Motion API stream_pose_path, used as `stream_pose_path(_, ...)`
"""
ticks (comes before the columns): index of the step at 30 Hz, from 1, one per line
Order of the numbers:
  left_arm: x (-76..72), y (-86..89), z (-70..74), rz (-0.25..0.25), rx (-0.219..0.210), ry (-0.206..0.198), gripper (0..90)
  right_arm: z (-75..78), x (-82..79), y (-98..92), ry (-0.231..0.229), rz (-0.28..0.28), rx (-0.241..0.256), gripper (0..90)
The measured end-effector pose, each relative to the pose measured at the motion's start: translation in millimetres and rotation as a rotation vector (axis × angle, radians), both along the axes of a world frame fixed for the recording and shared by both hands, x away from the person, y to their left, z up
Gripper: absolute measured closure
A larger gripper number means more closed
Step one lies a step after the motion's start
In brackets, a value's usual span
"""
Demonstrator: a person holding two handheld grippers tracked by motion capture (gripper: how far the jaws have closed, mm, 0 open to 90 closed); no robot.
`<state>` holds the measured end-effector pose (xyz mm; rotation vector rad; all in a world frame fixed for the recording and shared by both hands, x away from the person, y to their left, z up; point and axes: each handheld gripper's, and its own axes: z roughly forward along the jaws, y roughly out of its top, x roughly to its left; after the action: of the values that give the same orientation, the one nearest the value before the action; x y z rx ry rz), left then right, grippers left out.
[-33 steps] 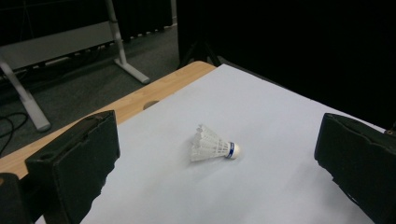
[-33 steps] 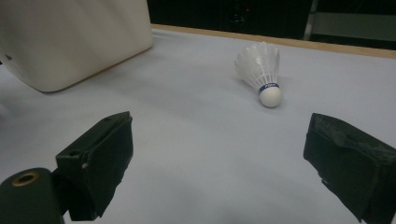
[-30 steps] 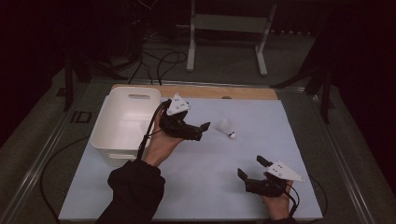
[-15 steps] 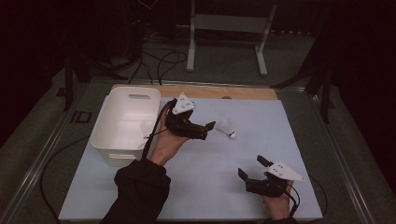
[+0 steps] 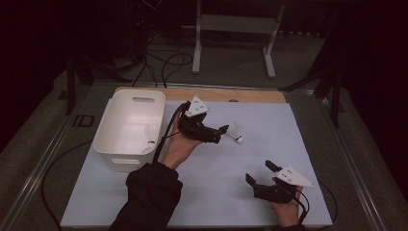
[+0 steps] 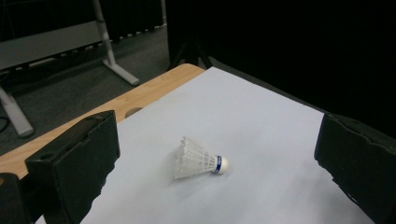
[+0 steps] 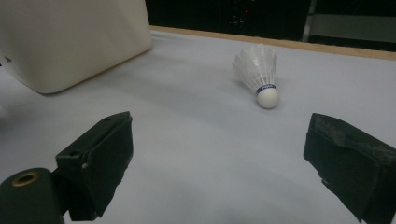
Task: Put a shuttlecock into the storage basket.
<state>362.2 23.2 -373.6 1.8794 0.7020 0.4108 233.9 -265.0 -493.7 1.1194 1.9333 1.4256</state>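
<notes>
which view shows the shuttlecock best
The left gripper view: the shuttlecock lies on its side close ahead between the open jaws, feathers and blue-banded cork sharp. The right gripper view shows it farther off, cork toward the camera. In the high view it is small, just beyond the left gripper.

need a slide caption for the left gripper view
Open left gripper lined up on a white shuttlecock lying on its side on the pale blue table cover.

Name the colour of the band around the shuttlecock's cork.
Blue, on the shuttlecock; clearest in the left gripper view.
</notes>
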Motion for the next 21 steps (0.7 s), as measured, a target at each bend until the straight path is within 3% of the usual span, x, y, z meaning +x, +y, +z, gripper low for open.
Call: stream_pose_path(21, 13.3, -11.9, -8.2, -0.03, -0.011, 0.01, 1.0, 0.2, 0.3, -0.8, -0.003, 0.002, 0.002, 8.1)
